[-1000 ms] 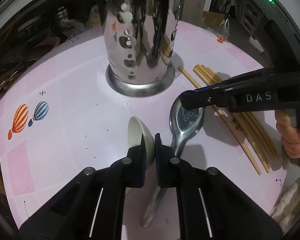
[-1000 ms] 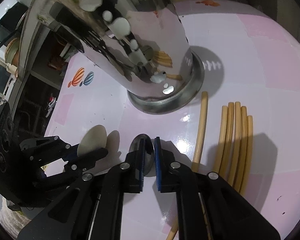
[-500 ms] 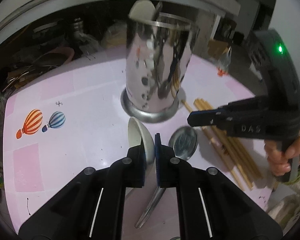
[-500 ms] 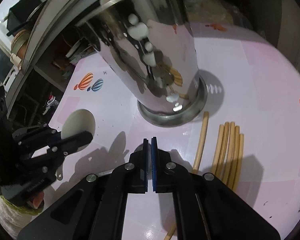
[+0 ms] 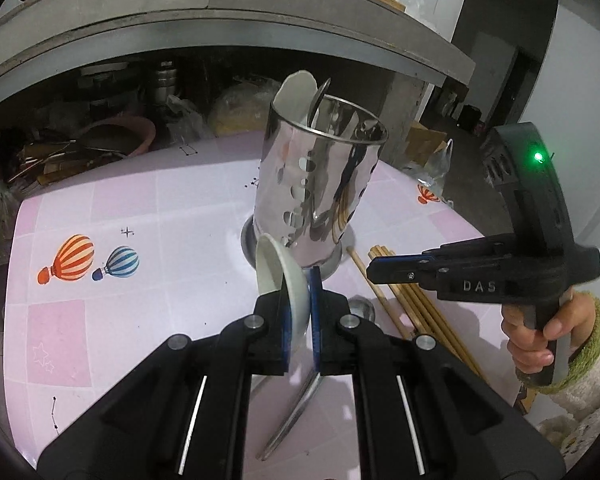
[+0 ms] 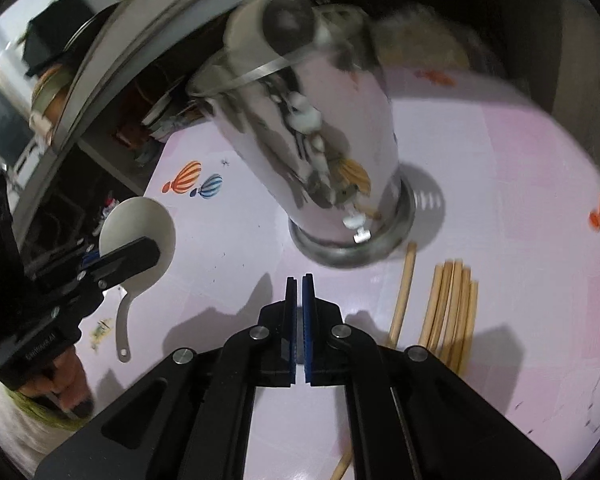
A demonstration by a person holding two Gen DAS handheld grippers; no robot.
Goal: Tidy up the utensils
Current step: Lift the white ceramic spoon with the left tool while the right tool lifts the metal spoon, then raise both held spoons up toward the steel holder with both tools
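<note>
A pink tablecloth printed with balloons is seen from both wrist cameras. Near its middle a shiny perforated steel holder stands upright on a round base, and a white spoon and a metal one are already lodged inside it, their bowls sticking above the rim.

The left gripper is clenched on a white ceramic spoon, which is held by its bowl above the cloth, just in front of the holder's base. From the right wrist view the same spoon is seen pinched in that gripper, well left of the holder.

The right gripper is closed with nothing between its pads, and is held above bare cloth in front of the holder. In the left view it is seen from the side, gripped by a hand in a fuzzy cuff.

A steel spoon lies flat on the cloth, partly hidden beneath the left gripper. A bundle of chopsticks lies to the right of the holder, with one more stick lying apart beside them. The right view is somewhat blurred, so the holder's contents are hard to make out there.
</note>
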